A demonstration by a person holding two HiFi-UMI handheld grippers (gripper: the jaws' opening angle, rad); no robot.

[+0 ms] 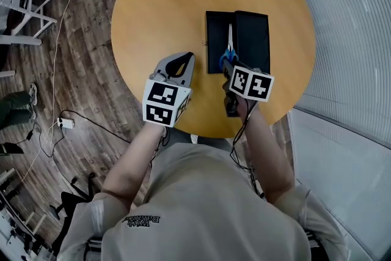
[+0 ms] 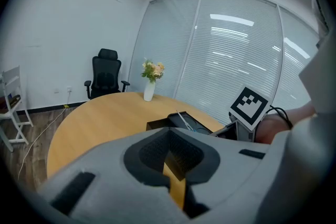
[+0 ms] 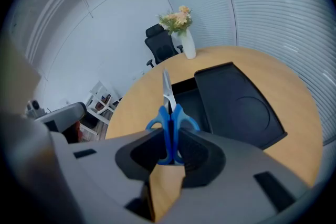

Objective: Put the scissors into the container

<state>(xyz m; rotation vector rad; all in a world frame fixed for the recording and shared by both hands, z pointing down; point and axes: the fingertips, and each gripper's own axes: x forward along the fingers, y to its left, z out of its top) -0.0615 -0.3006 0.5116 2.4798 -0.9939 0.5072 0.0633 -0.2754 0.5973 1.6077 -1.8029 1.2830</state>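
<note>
Scissors (image 3: 169, 113) clamped by handles in right tool (image 3: 169, 150), blades ahead over container (image 3: 191, 103); left tool (image 2: 170, 157) closed, empty. Risk: tilted release, blades catch rim.

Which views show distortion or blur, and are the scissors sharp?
Head view: evenly lit, sharp. Left gripper view: strong fisheye, dark corners, near jaws soft. Right gripper view: same fisheye; scissors crisp in the right hand-held gripper.
</note>
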